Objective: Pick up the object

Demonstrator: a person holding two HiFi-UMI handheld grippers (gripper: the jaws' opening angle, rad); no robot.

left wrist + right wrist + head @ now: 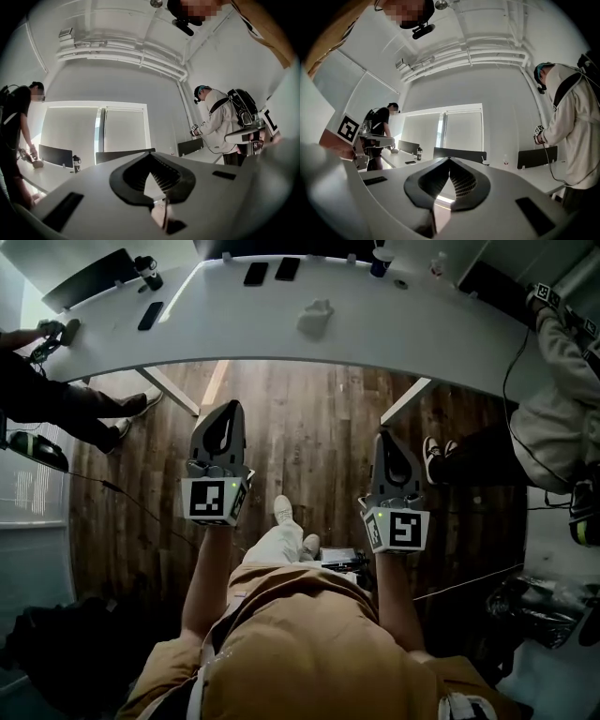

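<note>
A small white lumpy object [316,315] lies on the curved white table [422,343] ahead of me. Both grippers hang level over the wooden floor, short of the table's near edge and well apart from the object. In the head view my left gripper [228,409] has its jaws together with nothing between them, and so does my right gripper [386,437]. The left gripper view shows the left gripper's [150,157] dark pads meeting at the tip; the right gripper view shows the same for the right gripper [450,161]. In neither gripper view can I make out the object.
Two dark phones [255,274] [288,268] and a third [150,316] lie on the table, with a monitor [89,277], a bottle [147,271] and a cup [380,259]. A person in black [56,399] stands at the left, one in a white hoodie [562,399] at the right. Table legs [173,390] [403,401] slant below.
</note>
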